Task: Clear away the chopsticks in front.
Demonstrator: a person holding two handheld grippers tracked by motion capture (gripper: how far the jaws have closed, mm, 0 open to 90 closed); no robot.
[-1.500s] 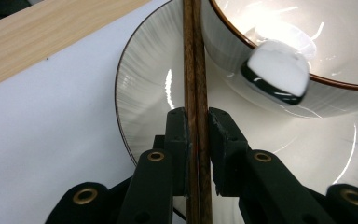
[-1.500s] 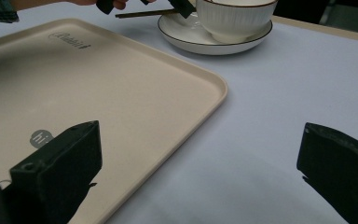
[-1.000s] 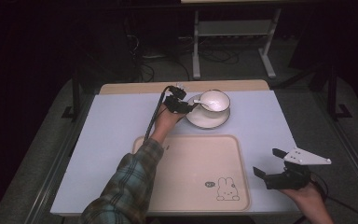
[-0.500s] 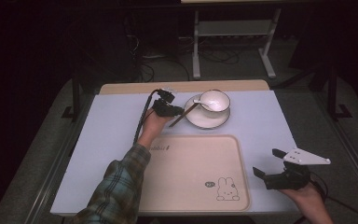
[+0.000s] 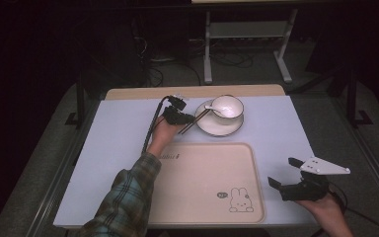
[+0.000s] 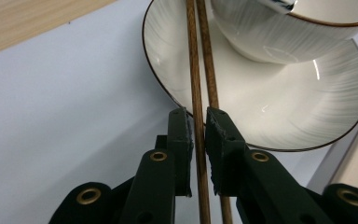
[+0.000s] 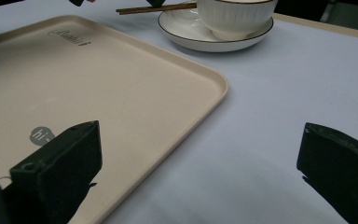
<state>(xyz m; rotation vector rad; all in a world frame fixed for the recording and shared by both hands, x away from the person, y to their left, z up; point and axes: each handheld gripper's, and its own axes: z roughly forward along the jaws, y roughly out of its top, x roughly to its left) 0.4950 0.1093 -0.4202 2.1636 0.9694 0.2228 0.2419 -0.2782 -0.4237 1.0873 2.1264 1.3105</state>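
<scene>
My left gripper [image 6: 198, 135] pinched the chopsticks [image 6: 200, 84] lying across the saucer [image 6: 307, 116]; its own view showed that grip. My right gripper [image 7: 200, 172] gaped beside the tray [image 7: 98, 88].

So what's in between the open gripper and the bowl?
Mostly bare table, plus the beige tray's corner. The right gripper view shows it between the right gripper and the bowl.

This looks like a lab or recording studio, not a home: a pale lavender tabletop [image 5: 118, 148] with a light wooden strip along its far edge stands on grey carpet in a dark room. Beyond its far edge, black cables [image 5: 177, 64] tangle around a white metal stand [image 5: 246, 44].
</scene>
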